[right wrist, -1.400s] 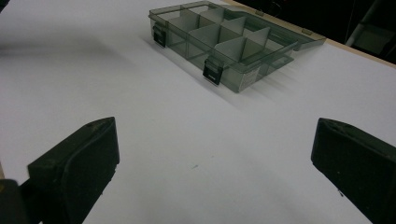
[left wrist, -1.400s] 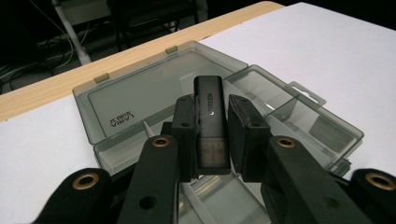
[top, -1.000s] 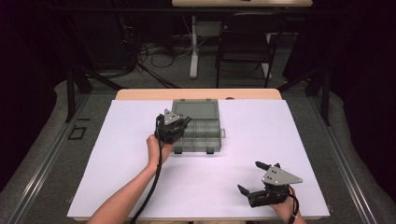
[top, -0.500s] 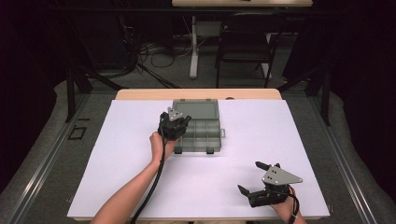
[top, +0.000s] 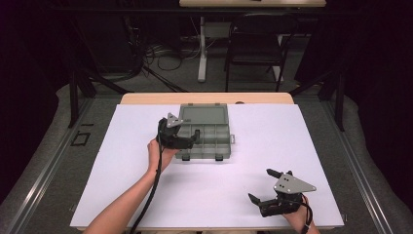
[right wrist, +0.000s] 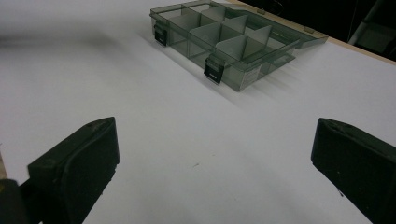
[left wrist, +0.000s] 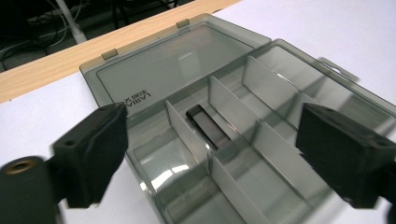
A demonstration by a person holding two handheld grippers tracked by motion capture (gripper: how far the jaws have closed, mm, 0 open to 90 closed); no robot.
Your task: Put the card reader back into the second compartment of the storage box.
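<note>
A smoky clear compartment box (top: 203,116) lies open at the table's back middle, its lid flat behind it. My left gripper (top: 195,138) hovers over the box's left side. Its jaws have just been opening and now stand wide apart, holding nothing. In the left gripper view a small black flat piece (left wrist: 208,127) lies in a middle compartment of the box (left wrist: 261,84), below the left gripper (left wrist: 212,137). My right gripper (top: 260,185) rests at the front right, open. In the right gripper view it (right wrist: 215,144) faces bare white cover, with the box (right wrist: 229,37) farther off.
A white cover (top: 122,170) spreads over the table, with a wooden strip (top: 146,98) showing at the back edge. Behind the table stand a chair (top: 255,44) and cables on the floor. Two black latches (right wrist: 212,73) hang on the box's front wall.
The left gripper's jaws have parted from shut to wide open over the box, and the hand has drawn back slightly. The right gripper has stayed where it was.
</note>
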